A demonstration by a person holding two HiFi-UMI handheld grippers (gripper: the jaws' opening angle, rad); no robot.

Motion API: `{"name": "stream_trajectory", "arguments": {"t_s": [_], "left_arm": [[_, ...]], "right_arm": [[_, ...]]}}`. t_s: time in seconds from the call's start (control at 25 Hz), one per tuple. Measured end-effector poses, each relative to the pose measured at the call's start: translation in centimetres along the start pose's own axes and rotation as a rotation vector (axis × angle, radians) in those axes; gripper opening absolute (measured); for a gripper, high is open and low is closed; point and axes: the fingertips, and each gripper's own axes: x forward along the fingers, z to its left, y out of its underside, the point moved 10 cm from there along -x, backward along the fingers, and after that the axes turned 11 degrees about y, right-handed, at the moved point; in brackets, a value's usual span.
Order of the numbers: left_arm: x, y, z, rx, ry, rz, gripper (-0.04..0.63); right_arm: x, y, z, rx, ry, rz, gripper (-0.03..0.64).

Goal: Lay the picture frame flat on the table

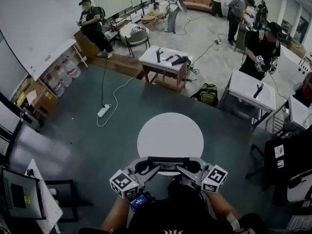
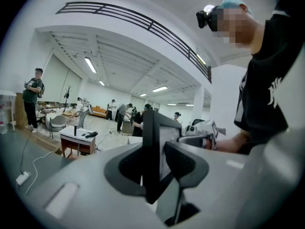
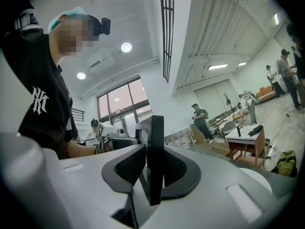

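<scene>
Black-edged rectangular picture frame (image 1: 168, 160) upright on its edge, not yet flat, over the near rim of round white tabletop (image 1: 170, 130), close to the person's chest. Contact with the tabletop impossible to tell. Clamped from both ends: grey left gripper (image 2: 158, 166) closed on the frame's left end, dark ribbed pads (image 2: 188, 163) against both faces; grey right gripper (image 3: 153, 168) closed on the right end, pads (image 3: 127, 168) pressed tight on either side of the thin black edge. Cubes with black-and-white square markers (image 1: 124, 184) on both grippers, angled outward. Bare forearms (image 1: 114, 213) behind the grippers. Dark grey-green floor (image 1: 87, 140) around the tabletop.
</scene>
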Motion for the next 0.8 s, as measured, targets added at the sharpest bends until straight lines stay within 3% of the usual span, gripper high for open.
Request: {"name": "stream_trajectory", "arguments": {"t_s": [0.32, 0.6, 0.8], "left_arm": [[2.7, -3.8, 8.1, -0.009, -0.024, 0.070, 0.123], [6.1, -3.8, 14.2, -0.037, -0.018, 0.083, 0.124], [6.3, -2.8, 17.3, -0.092, -0.002, 0.113, 0.124]], "right_arm": [[5.9, -3.0, -7.0, 0.043, -0.031, -0.005, 0.089], [8.9, -3.3, -12.7, 0.062, -0.005, 0.002, 0.091], [10.8, -1.9, -13.9, 0.124, 0.056, 0.033, 0.095]]}}
